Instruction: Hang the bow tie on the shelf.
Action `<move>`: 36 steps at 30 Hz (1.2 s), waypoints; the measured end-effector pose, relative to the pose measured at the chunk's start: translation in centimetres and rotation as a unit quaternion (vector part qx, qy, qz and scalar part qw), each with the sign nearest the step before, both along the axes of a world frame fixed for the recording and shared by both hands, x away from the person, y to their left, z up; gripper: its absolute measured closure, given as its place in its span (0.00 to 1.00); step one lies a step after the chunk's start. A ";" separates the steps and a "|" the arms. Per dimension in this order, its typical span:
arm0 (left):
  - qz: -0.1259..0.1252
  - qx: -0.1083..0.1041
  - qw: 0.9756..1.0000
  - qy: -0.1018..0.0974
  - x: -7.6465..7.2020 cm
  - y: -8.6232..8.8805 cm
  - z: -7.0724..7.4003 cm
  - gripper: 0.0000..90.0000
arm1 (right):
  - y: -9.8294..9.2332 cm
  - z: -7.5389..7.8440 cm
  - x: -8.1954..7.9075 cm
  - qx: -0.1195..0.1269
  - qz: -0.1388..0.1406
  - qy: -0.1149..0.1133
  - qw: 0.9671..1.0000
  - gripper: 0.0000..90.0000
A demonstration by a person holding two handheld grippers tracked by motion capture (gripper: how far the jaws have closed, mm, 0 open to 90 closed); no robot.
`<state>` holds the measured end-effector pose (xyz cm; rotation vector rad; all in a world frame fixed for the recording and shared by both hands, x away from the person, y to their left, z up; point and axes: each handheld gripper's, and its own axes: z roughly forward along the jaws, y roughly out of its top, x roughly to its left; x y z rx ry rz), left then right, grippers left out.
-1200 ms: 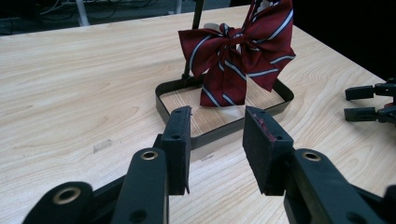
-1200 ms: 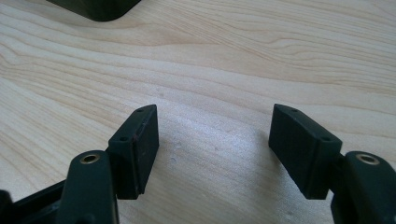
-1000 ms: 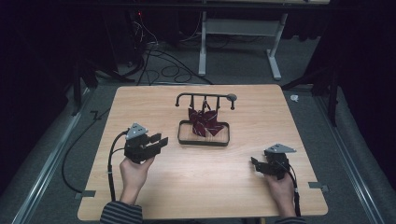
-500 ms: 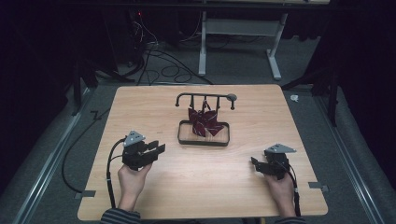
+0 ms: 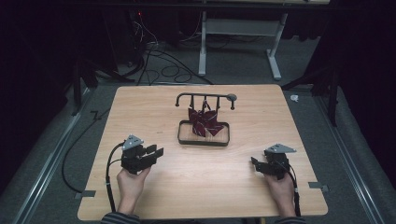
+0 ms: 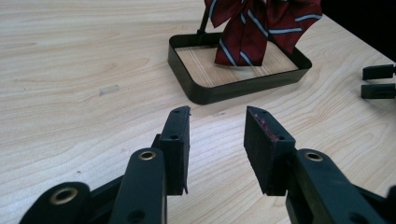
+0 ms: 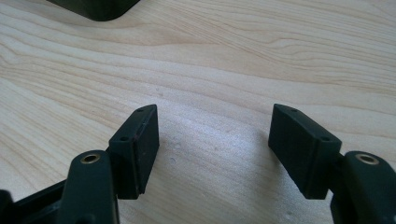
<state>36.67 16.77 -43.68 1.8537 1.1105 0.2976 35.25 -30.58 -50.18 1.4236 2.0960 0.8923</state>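
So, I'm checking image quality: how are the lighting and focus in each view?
High view: table lit, dark surroundings, slightly soft. Left gripper view: bow tie and tray sharp. Right gripper view: wood grain crisp, soft shadows beneath the jaws.

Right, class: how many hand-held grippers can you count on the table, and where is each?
2. The left hand-held gripper is near the table's front left; the right hand-held gripper is near its front right. Both are empty.

I see a pale wooden bench (image 5: 154, 116) standing on grey carpet. A black tray (image 5: 203, 139) sits on it past the middle, its rack (image 5: 205, 97) rising behind with a red striped bow (image 5: 204, 120) hanging into the tray. Bare wood surrounds the tray on every side.
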 end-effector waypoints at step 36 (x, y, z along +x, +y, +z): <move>0.037 0.023 0.999 0.028 -0.7 1.0 -3.7 0.61 | 0.0 0.0 0.0 0.000 0.000 0.000 1.000 0.39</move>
